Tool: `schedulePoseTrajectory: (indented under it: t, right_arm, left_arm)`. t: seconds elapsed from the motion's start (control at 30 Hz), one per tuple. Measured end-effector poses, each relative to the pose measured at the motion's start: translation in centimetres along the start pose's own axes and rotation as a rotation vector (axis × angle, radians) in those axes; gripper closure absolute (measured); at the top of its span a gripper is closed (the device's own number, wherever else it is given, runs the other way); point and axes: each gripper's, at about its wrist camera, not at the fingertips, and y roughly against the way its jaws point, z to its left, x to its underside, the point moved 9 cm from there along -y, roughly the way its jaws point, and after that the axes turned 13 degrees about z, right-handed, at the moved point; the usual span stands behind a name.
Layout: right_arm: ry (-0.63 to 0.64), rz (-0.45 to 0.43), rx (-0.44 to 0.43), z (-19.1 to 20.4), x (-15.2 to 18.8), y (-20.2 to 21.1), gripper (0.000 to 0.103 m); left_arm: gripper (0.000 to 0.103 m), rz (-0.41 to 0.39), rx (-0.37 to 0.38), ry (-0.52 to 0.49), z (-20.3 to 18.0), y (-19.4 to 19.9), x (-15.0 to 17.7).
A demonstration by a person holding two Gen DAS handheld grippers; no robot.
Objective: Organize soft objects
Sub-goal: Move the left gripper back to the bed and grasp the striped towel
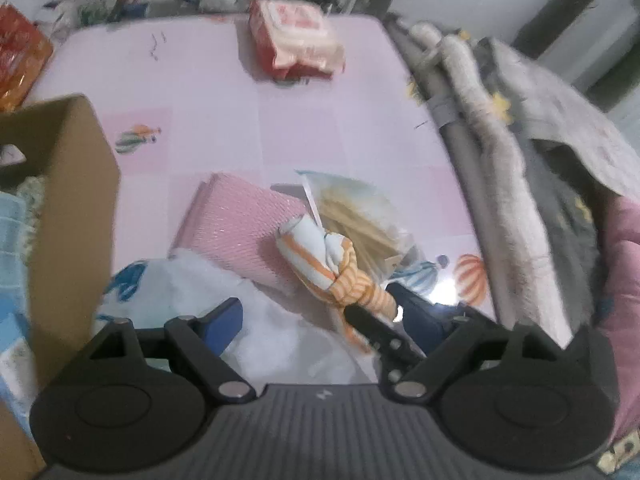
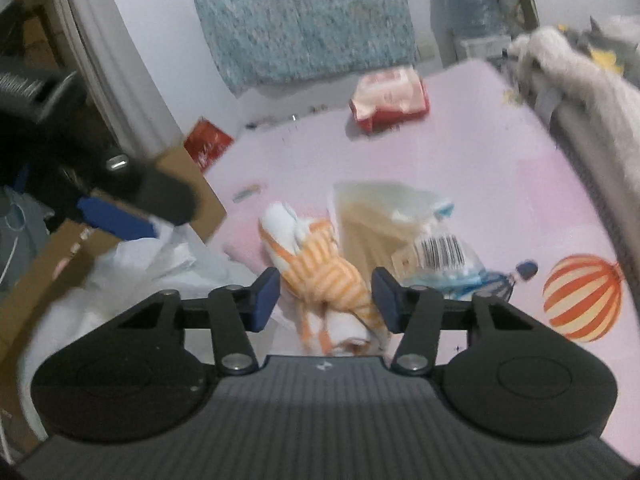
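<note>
Pink tabletop (image 2: 460, 152): the striped cloth (image 2: 320, 268) lies between the right gripper (image 2: 326, 296) pads, part-closed, not visibly pinching. The left gripper (image 1: 320, 316) gapes wide, empty. Closing may snag the plastic bag (image 2: 400, 216) beside it

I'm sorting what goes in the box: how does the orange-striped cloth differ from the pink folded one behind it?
The orange-striped cloth is knotted into a lumpy roll; the pink folded cloth lies flat as a neat block. The striped one is orange and white, the pink one a single colour. The striped one lies between the right tongs; nothing grips the pink one. Both rest on the pink table.
</note>
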Motion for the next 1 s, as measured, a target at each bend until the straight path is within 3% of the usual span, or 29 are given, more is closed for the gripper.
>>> schedulePoseTrajectory:
  t: [0.07, 0.3, 0.43, 0.5, 0.63, 0.77, 1.0]
  right_arm:
    - [-0.012, 0.031, 0.001, -0.5, 0.7, -0.9, 0.064]
    - [-0.111, 0.005, -0.063, -2.0, 1.5, -0.2, 0.078]
    - [-0.157, 0.000, -0.102, -2.5, 2.1, 0.1, 0.079]
    - [-0.155, -0.001, -0.104, -2.6, 2.4, 0.2, 0.079]
    - [-0.090, -0.003, -0.058, -2.4, 2.6, 1.4, 0.072]
    - [-0.032, -0.021, 0.027, -3.5, 2.1, 3.6, 0.048]
    - [-0.096, -0.079, 0.125, -7.7, 1.1, 6.8, 0.043]
  left_arm:
    - [0.018, 0.025, -0.018, -0.008, -0.6, -1.8, -0.7]
    - [0.022, 0.113, -0.054, -0.017, -1.5, -6.0, -1.4]
    - [0.029, 0.127, -0.062, -0.028, -2.1, -7.3, -1.6]
    - [0.038, 0.143, -0.051, -0.025, -2.4, -7.9, -1.7]
    - [0.042, 0.161, -0.045, -0.023, -2.7, -8.7, -1.8]
    - [0.047, 0.173, -0.041, -0.028, -3.0, -9.5, -2.0]
    - [0.064, 0.136, -0.013, -0.024, -3.0, -8.5, -2.1]
